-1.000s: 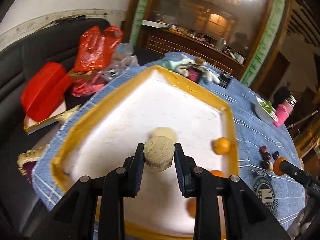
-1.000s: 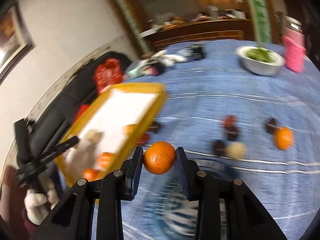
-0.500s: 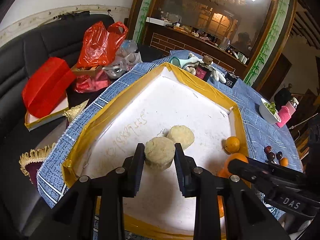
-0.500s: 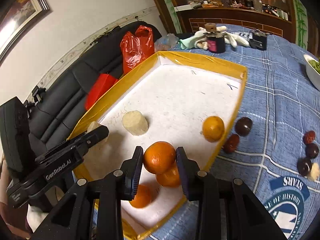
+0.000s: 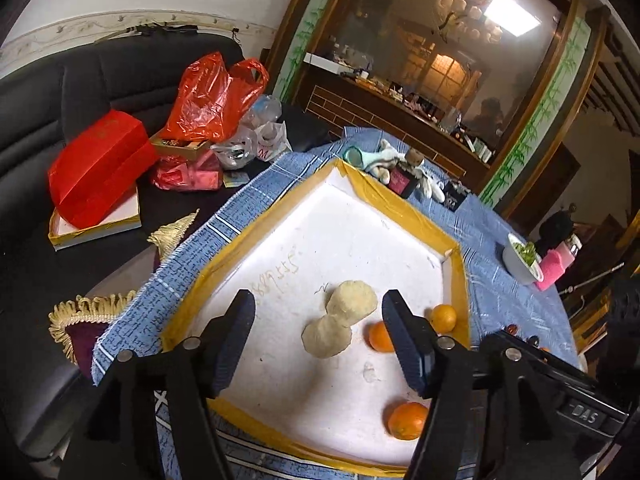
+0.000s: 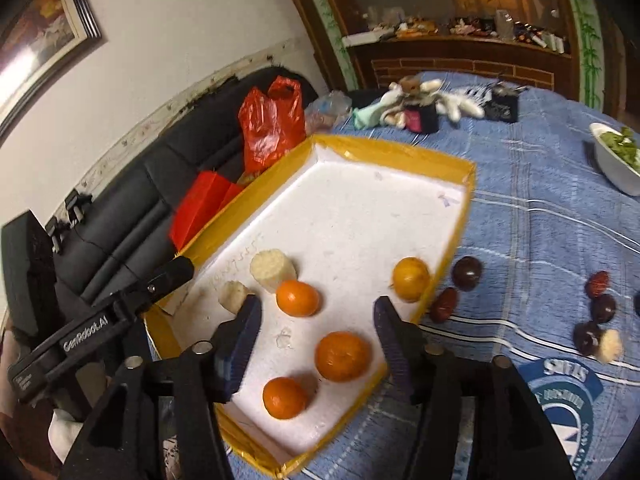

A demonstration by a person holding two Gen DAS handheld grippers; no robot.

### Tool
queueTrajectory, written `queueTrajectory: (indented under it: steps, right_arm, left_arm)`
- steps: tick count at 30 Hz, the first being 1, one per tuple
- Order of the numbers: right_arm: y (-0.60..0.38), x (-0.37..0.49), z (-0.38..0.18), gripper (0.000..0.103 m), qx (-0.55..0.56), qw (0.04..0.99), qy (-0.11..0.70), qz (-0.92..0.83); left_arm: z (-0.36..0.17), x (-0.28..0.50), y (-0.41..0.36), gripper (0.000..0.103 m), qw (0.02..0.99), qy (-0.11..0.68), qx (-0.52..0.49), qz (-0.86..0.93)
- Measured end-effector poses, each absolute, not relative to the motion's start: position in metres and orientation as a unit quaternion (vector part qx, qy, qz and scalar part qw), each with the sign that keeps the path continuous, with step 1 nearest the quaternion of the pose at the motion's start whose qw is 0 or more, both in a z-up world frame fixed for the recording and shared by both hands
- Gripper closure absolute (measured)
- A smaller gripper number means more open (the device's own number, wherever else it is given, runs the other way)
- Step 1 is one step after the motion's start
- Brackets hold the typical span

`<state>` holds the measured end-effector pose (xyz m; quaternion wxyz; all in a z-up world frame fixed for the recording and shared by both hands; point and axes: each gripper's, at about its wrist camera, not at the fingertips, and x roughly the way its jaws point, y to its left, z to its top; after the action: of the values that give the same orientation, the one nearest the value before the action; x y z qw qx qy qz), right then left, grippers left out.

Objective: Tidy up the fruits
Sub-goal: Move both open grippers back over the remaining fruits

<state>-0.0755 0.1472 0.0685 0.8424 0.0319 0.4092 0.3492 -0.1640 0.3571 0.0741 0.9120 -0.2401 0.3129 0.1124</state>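
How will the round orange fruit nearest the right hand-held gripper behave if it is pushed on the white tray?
The round orange fruit will probably roll, since it is nearly spherical and the white tray floor looks flat. The yellow taped tray rim close beside it should likely stop it. Its dimpled peel suggests fair grip rather than slipperiness.

The white tray [image 6: 404,152] with a yellow rim sits on the blue cloth. Inside it lie four round oranges [image 6: 342,356]. Two pale, rough chunks [image 5: 352,302] lie touching each other near the tray's middle. Just outside the tray's right rim sit two dark red fruits [image 6: 466,273]. More dark fruits [image 6: 603,307] lie farther right of the tray.
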Motion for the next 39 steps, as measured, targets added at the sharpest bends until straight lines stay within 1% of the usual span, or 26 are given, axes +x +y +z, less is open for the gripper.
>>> queueTrajectory:
  steps: [1,5,8,11,12,14,16,17,20,24,26,28,32,36,38,39]
  right_arm:
    - [0.142,-0.077,0.071,0.031,0.036,0.845,0.405,0.347]
    - [0.11,-0.086,0.079,0.029,0.053,0.859,0.389,0.328]
    - [0.082,-0.093,0.084,0.025,0.062,0.873,0.376,0.306]
    - [0.046,-0.101,0.091,0.022,0.075,0.889,0.358,0.276]
    - [0.034,-0.103,0.094,0.019,0.078,0.894,0.351,0.266]
    - [0.014,-0.108,0.099,0.013,0.08,0.905,0.338,0.246]
    - [-0.013,-0.112,0.103,0.003,0.08,0.916,0.329,0.216]
    - [-0.028,-0.113,0.102,0.002,0.079,0.92,0.328,0.2]
    - [-0.075,-0.113,0.093,0.002,0.089,0.928,0.332,0.144]
    - [-0.152,-0.111,0.07,0.002,0.172,0.914,0.356,0.086]
    - [-0.177,-0.108,0.06,0.003,0.216,0.899,0.371,0.086]
    - [-0.189,-0.104,0.054,0.003,0.232,0.892,0.378,0.085]
    - [-0.193,-0.09,0.048,0.003,0.229,0.888,0.389,0.091]
    - [-0.177,-0.066,0.045,0.007,0.199,0.886,0.407,0.103]
    - [-0.169,-0.057,0.043,0.011,0.175,0.887,0.413,0.105]
    - [-0.164,-0.051,0.043,0.016,0.162,0.888,0.416,0.106]
  left_arm:
    - [0.076,-0.165,0.357,0.037,0.912,0.312,-0.241,0.113]
    - [0.085,-0.171,0.351,0.037,0.914,0.305,-0.242,0.112]
    - [0.095,-0.175,0.34,0.036,0.919,0.3,-0.235,0.103]
    - [0.103,-0.178,0.329,0.031,0.923,0.296,-0.231,0.086]
    - [0.106,-0.178,0.324,0.029,0.924,0.296,-0.229,0.076]
    - [0.11,-0.178,0.313,0.028,0.925,0.3,-0.225,0.057]
    - [0.113,-0.178,0.302,0.028,0.926,0.305,-0.221,0.034]
    - [0.113,-0.177,0.297,0.028,0.926,0.306,-0.219,0.028]
    - [0.113,-0.174,0.281,0.028,0.926,0.314,-0.21,0.014]
    - [0.109,-0.167,0.26,0.028,0.923,0.33,-0.199,-0.007]
    - [0.106,-0.162,0.247,0.028,0.922,0.339,-0.188,-0.016]
    - [0.102,-0.157,0.232,0.028,0.92,0.349,-0.175,-0.028]
    - [0.097,-0.148,0.204,0.028,0.918,0.365,-0.145,-0.051]
    - [0.091,-0.137,0.177,0.028,0.916,0.375,-0.116,-0.079]
    - [0.088,-0.13,0.165,0.028,0.916,0.376,-0.104,-0.095]
    - [0.085,-0.126,0.157,0.028,0.916,0.376,-0.098,-0.103]
